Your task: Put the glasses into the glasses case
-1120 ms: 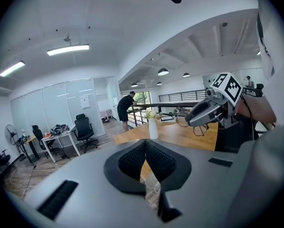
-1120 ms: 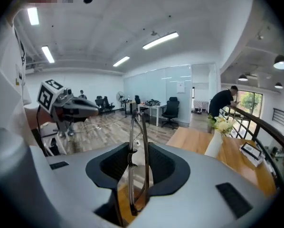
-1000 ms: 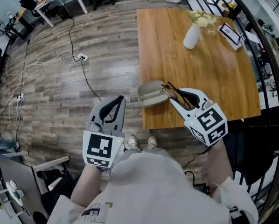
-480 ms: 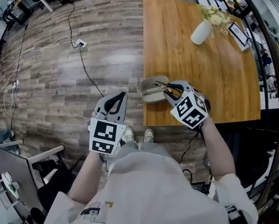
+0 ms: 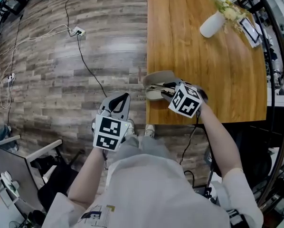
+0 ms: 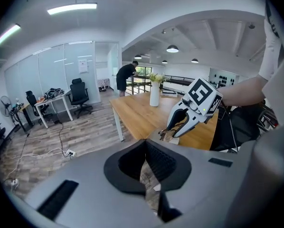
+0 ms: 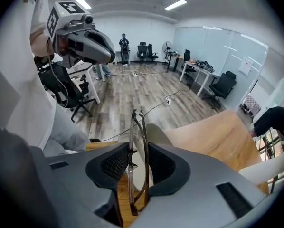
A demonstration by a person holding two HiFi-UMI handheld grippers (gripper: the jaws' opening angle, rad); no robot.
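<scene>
An open grey-beige glasses case [image 5: 154,77] lies at the near left corner of the wooden table [image 5: 203,70]. My right gripper [image 5: 168,91] hangs right over the case, shut on folded dark thin-framed glasses [image 5: 164,85]. In the right gripper view the glasses [image 7: 138,146] stand on edge between the pads, with the case [image 7: 157,136] just behind them. My left gripper [image 5: 124,97] hovers over the floor left of the table, jaws shut and empty. The left gripper view shows its own jaws [image 6: 149,175] together and the right gripper [image 6: 179,126] lowered at the case.
A white vase with flowers [image 5: 212,25] and a framed item [image 5: 250,30] stand at the table's far right. A cable and power strip [image 5: 78,31] lie on the wood floor. A curved railing [image 5: 279,80] runs on the right. A person [image 6: 125,77] stands far off.
Both grippers have sunk. The right one rolled and carried the glasses down to the open case. The left one dropped lower beside the table.
</scene>
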